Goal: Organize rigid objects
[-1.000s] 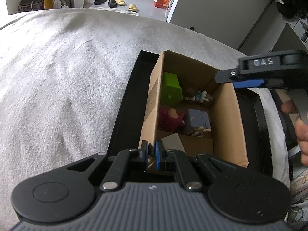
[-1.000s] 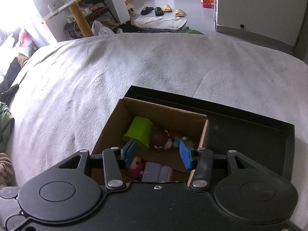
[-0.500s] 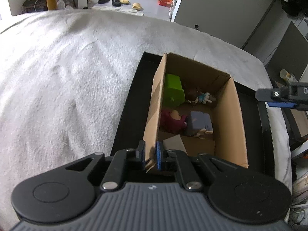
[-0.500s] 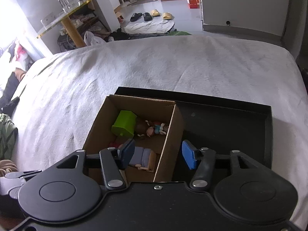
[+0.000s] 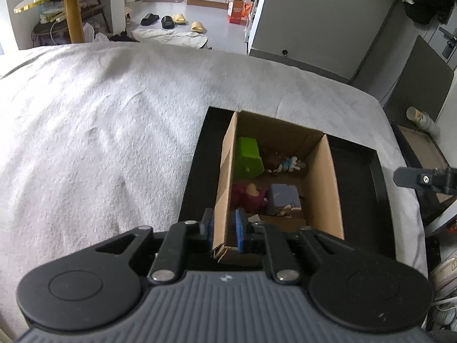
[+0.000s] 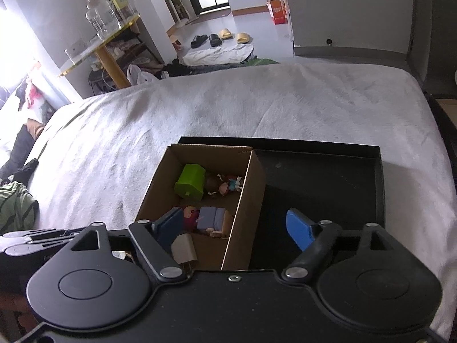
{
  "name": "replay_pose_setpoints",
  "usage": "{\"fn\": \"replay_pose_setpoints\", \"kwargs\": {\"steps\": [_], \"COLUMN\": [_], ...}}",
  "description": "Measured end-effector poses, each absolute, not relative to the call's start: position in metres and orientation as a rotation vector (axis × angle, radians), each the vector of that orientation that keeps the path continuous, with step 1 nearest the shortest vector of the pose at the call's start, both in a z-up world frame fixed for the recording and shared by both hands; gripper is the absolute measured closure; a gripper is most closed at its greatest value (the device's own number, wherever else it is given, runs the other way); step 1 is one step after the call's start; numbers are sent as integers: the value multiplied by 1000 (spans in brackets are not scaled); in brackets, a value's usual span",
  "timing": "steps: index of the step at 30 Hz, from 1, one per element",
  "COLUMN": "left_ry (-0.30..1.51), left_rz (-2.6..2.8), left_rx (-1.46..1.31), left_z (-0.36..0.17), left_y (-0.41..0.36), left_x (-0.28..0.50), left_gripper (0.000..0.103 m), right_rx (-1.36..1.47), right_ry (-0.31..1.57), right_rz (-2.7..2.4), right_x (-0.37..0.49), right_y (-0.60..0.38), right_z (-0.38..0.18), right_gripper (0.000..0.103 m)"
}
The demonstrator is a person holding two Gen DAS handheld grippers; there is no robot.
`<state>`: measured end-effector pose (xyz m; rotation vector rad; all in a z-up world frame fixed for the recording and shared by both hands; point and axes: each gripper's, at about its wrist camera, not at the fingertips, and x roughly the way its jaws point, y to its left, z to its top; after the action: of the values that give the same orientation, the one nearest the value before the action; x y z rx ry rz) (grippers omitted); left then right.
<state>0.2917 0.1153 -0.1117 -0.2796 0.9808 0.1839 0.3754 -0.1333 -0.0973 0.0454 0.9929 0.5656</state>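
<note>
Evidently the sorting is near done: the toys lie in the cardboard box [image 5: 322, 183] on the black tray [image 6: 328, 177] on the bed. The left gripper [image 5: 224, 233] straddles the box's near wall, jaws loosening; the right gripper [image 6: 237, 225] spreads, nothing held. Next, I'd guess, withdraw cleanly without tipping the box.

Right tool [image 5: 425, 181] is cut off at the picture's edge; the small figures [image 6: 225, 185] in the box's [image 6: 242, 200] far corner are too tiny to identify.
</note>
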Motion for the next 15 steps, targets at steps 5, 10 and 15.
{"fn": "replay_pose_setpoints", "kwargs": {"steps": [5,10,15], "left_ry": [961,930,889], "left_rz": [168,140,100], "left_rx": [-267,-248,-209], "left_z": [-90,-66,-44], "left_y": [110,100,85], "left_x": [281,268,253], "left_gripper": [65,41,16], "right_rx": [88,97,106], "right_ry": [979,943,911], "right_rz": [549,530,452], "right_x": [362,345,327], "right_y": [-148,-156,-167], "right_z": [-85,-71,-59], "right_gripper": [11,0,0]}}
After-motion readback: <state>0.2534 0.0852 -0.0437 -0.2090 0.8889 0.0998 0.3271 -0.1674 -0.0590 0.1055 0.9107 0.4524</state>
